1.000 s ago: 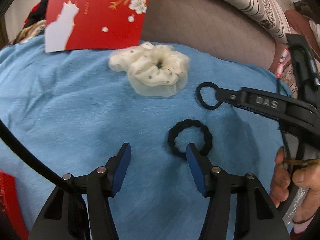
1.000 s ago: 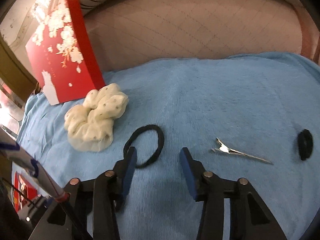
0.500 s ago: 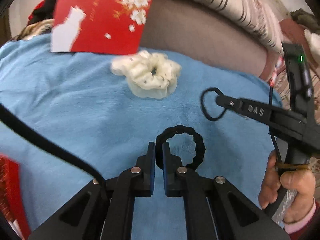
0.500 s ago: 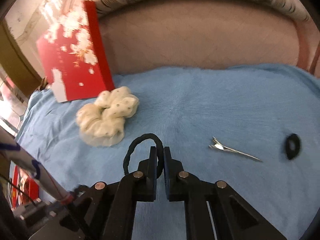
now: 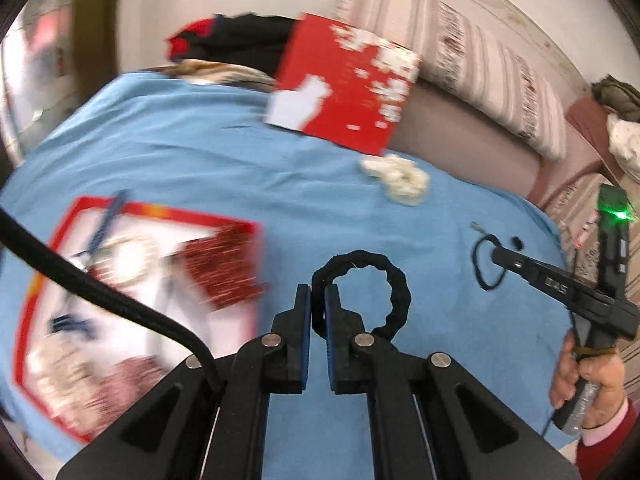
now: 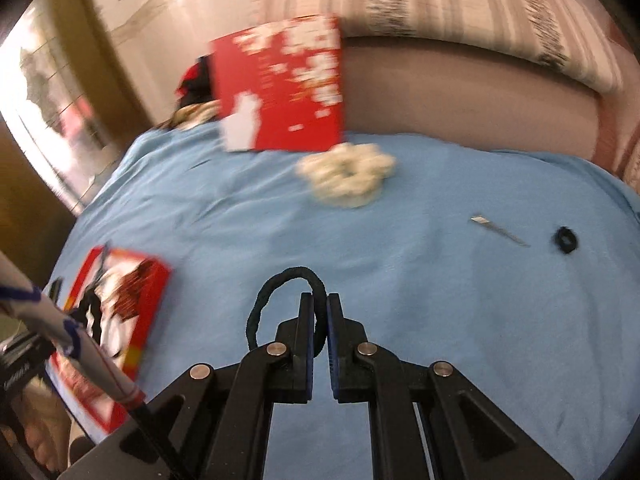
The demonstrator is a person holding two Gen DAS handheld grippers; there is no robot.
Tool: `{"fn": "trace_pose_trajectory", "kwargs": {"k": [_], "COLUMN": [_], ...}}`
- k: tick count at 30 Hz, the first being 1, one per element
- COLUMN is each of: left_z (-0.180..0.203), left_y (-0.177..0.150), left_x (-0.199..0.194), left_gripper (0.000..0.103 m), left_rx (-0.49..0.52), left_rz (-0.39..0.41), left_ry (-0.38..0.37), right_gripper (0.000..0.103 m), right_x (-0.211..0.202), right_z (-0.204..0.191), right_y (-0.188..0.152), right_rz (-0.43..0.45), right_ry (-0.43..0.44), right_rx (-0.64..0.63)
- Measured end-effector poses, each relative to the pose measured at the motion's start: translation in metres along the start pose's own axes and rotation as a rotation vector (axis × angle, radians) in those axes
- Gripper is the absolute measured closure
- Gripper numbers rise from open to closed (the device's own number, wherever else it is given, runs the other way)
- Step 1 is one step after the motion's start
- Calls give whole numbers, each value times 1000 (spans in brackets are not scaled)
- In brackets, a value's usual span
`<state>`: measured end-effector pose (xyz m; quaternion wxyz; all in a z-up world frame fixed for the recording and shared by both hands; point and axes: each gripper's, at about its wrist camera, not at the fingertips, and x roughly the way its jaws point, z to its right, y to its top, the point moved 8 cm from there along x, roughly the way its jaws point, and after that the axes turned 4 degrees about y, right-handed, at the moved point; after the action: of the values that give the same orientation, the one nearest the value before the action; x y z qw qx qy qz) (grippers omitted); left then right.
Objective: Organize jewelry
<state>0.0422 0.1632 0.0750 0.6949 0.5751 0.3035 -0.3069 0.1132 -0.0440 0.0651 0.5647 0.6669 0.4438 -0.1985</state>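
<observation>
My left gripper [image 5: 318, 300] is shut on a thick black hair tie [image 5: 394, 280] and holds it above the blue cloth [image 5: 200, 160]. My right gripper [image 6: 320, 308] is shut on a thin black hair tie [image 6: 264, 300], also lifted; it shows at the right of the left wrist view [image 5: 482, 276]. A red-rimmed open box [image 5: 132, 276] with several accessories inside lies at the left, blurred; it also shows in the right wrist view [image 6: 120, 308]. A cream scrunchie [image 6: 348, 174], a silver hair clip [image 6: 500, 232] and a small black band [image 6: 565, 239] lie on the cloth.
A red box lid [image 5: 348, 80] with white flowers leans against the sofa back [image 6: 460, 92]. Dark clothes [image 5: 236, 40] are piled at the far left. A striped cushion [image 5: 480, 60] lies along the back. The cloth's edge drops off at the right.
Both grippers closed on their hair ties a half second ago and have since lifted them and swung left, bringing the open red box into view.
</observation>
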Motion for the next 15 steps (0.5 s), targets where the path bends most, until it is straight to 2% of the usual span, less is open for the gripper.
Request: {"fn": "trace_pose_trajectory", "kwargs": {"k": [8,13,15], "left_z": [-136,-209,-227], "left_y": [-20,-30,-33], "left_x": [-38,-41,-38], "left_gripper": [97,97,97], "left_rx": [-89,-174,-195], "left_rz": [16,-4,-14], "left_ry": [211,296,315], "right_gripper": [96,96,96], "right_x": [11,32,42], "right_z": [-123,-184,-199], "right_y": [-32,-50,-55], "right_rz": [-56,-100,-119], "right_ry": [115,178,194], "right_rx": [-156,-223,-235]}}
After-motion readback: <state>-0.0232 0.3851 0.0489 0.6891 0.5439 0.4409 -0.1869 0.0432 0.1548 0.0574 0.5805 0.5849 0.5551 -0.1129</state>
